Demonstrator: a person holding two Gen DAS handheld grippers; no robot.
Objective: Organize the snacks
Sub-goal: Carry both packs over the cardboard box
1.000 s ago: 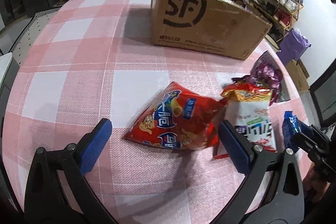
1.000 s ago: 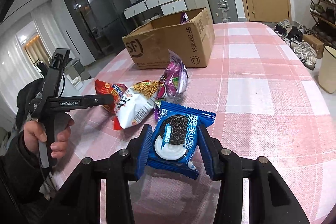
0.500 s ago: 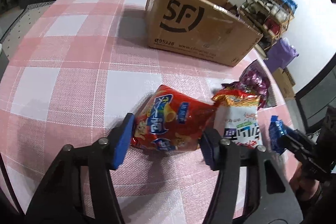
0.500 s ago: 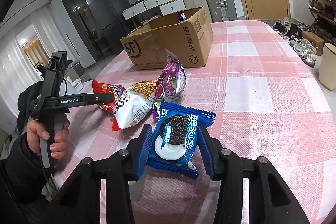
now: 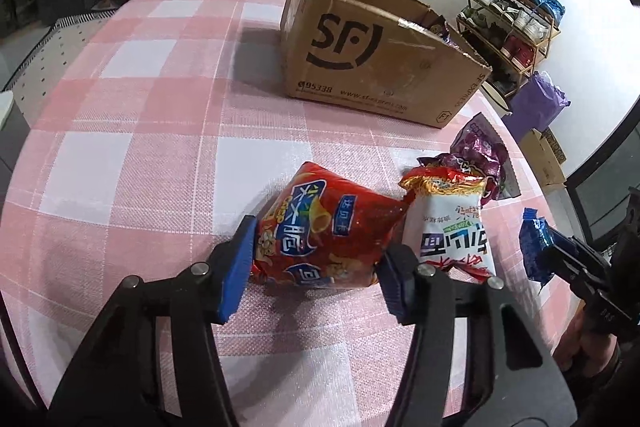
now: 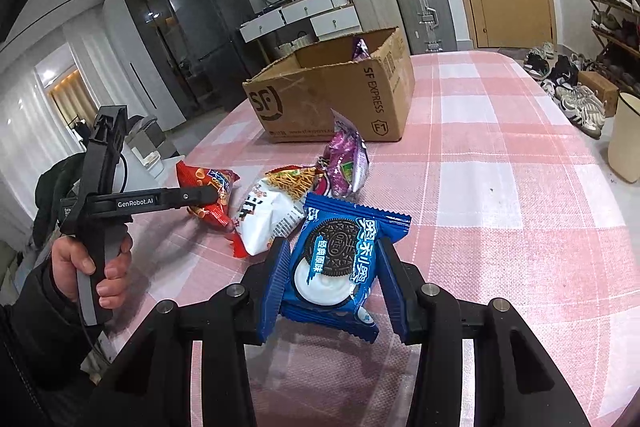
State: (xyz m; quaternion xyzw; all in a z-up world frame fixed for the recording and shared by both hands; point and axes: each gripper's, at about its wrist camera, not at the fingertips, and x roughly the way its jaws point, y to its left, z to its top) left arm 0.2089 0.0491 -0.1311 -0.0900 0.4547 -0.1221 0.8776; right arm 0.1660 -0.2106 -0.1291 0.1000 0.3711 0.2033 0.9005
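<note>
On the table (image 5: pixel 120 155), left hand-held gripper (image 5: pixel 316 267) has closed on red bag (image 5: pixel 324 235).

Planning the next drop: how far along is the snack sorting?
Done: one purple packet already sits inside the cardboard box. In hand: left gripper clamps the red chip bag; right gripper holds the blue Oreo pack. Left on the table: white snack bag and purple packet.

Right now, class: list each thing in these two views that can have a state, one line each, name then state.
Box: open, upright, a purple pack inside.
Red bag: clamped in left tongs.
Oreo pack: clamped in right tongs.
White bag: lying on table, loose.
Purple bag: loose, standing on edge.
</note>
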